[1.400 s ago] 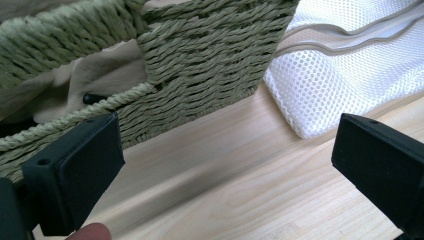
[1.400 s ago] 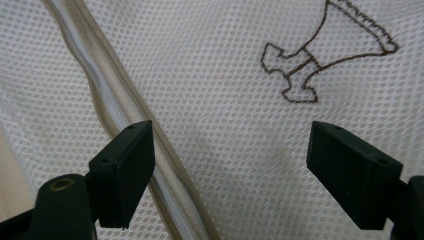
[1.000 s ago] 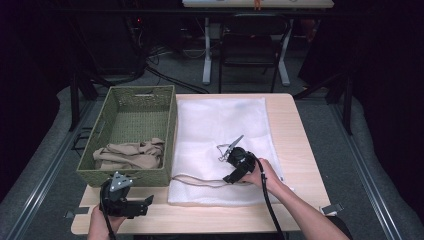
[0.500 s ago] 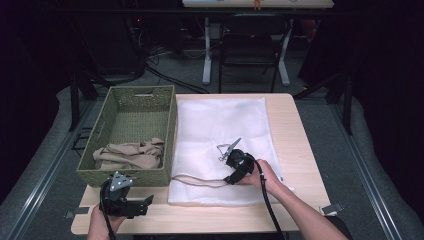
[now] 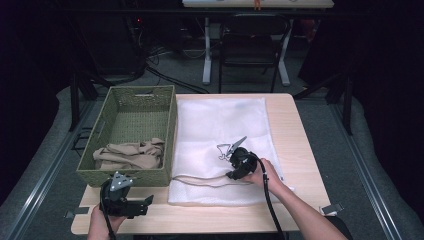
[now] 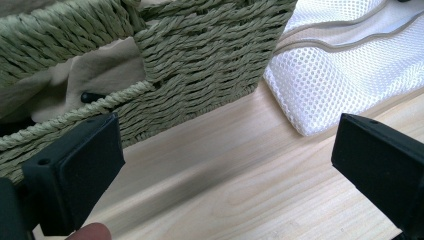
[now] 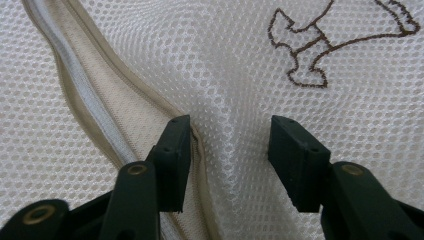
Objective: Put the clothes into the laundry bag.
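Room: dark, a chair [image 5: 248, 42] and white desk legs beyond the far edge of the worktop [image 5: 300, 135].
Worktop: pale wood, grain clear in the left gripper view.
Mesh bag [image 5: 220, 145]: white, flat, spread from the far edge to near the front edge, middle of the worktop; beige-edged zipper [image 5: 200, 180] runs along its near part; small brown outline figure [image 7: 320, 50] stitched on it.
Basket [image 5: 131, 135]: green woven, left side of the worktop, just beside the bag's left edge; beige cloth [image 5: 131, 154] bunched at its near end.
Right tongs [image 7: 230, 150]: on the bag near its front edge, jaws apart, a ridge of mesh raised between them, the zipper strip touching one jaw.
Left tongs [image 6: 225, 165]: at the front left corner, jaws wide apart, nothing between them.
Left gripper view adds: cloth showing through the basket's handle slot, the bag's corner lying on the wood.
High view adds: both hands, right hand [image 5: 260, 175] on the bag.
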Available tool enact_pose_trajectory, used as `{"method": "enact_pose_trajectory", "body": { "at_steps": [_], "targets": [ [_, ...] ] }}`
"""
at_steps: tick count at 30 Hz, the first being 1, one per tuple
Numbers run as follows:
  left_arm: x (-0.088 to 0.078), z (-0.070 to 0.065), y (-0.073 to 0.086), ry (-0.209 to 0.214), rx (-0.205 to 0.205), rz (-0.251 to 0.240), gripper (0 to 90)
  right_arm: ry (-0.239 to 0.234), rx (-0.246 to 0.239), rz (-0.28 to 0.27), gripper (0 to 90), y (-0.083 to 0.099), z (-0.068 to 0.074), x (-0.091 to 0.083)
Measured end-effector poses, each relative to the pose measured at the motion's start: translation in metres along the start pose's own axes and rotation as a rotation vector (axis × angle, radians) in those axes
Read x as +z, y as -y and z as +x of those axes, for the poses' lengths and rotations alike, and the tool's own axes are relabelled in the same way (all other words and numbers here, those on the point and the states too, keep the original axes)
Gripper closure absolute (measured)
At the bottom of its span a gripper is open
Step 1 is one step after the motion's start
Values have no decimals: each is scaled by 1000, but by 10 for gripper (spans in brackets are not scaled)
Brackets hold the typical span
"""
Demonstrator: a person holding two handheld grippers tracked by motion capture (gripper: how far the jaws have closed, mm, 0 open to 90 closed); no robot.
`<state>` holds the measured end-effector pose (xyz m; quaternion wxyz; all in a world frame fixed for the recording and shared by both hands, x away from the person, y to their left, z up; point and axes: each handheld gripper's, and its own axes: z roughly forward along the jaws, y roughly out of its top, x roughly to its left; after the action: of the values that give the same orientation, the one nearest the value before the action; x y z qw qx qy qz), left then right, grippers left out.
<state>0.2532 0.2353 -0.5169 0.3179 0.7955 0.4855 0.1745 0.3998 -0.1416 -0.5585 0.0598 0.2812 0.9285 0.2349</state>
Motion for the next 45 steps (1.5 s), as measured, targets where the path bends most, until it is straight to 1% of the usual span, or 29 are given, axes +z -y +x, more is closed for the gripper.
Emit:
{"method": "enact_pose_trajectory", "body": {
  "at_steps": [3,4,6,8,9,10,11,12,14,16,18,21,22,24,25,26,27,28,29,30,32,33,34,35,36,38,42,44,45],
  "targets": [
    [0,0,0,-1,0,0,3,21,14,-5,593,0,0,0],
    [0,0,0,-1,0,0,3,21,14,-5,593,0,0,0],
    [-1,-1,0,-1,5,-3,3,36,27,-14,657,0,0,0],
    [-1,-1,0,1,5,-6,3,39,57,-30,757,2,-4,-1],
    [-1,-1,0,2,5,-6,3,39,57,-30,757,2,-4,-1],
    [0,0,0,8,7,-5,4,35,66,-37,807,3,-6,-2],
    [0,0,0,8,7,-5,5,35,66,-37,807,3,-6,-2],
    [0,1,0,17,6,-8,5,35,72,-38,837,2,-6,-3],
    [1,1,0,25,2,-14,7,27,72,-45,841,1,-5,-4],
    [0,1,-1,27,13,-18,6,30,62,-48,844,0,-5,-6],
    [-1,1,-1,31,19,-19,3,27,66,-59,846,-1,-5,-9],
    [-1,3,0,60,21,-23,2,23,64,-82,850,-2,-6,-16],
    [-1,3,0,60,21,-23,2,25,54,-89,850,-3,-6,-18],
    [-2,4,1,78,20,-39,2,25,60,-90,850,-3,-5,-19],
    [-2,5,1,85,18,-38,1,28,42,-87,851,-3,-4,-20],
    [-2,6,1,120,21,-49,1,25,51,-89,852,-3,-3,-22],
    [-2,6,1,120,21,-49,1,25,43,-93,852,-4,-3,-23],
    [-1,6,1,132,41,-32,1,25,39,-99,853,-4,-3,-25],
    [-1,6,1,132,41,-32,1,24,46,-98,854,-4,-3,-27],
    [0,6,1,135,45,-17,1,21,38,-98,855,-5,-3,-28],
    [-1,1,-3,167,49,14,2,15,35,-103,856,-5,-3,-30],
    [-1,1,-3,167,49,14,3,14,34,-102,856,-5,-3,-31],
    [-3,0,-4,189,75,19,12,15,33,-103,856,-6,-2,-32],
    [-6,-2,-6,198,98,28,12,15,33,-103,856,-6,-2,-32],
    [-7,-4,-7,213,114,24,54,15,23,-105,857,-5,-2,-33],
    [-8,-4,-8,214,136,23,56,10,18,-108,857,-5,-2,-34],
    [-12,2,-12,208,141,8,15,0,29,-113,857,-6,-3,-36],
    [-14,3,-13,207,138,-1,7,-1,25,-109,857,-6,-4,-36],
    [-16,4,-14,209,144,-4,2,0,11,-106,857,-6,-4,-36]
  ]
}}
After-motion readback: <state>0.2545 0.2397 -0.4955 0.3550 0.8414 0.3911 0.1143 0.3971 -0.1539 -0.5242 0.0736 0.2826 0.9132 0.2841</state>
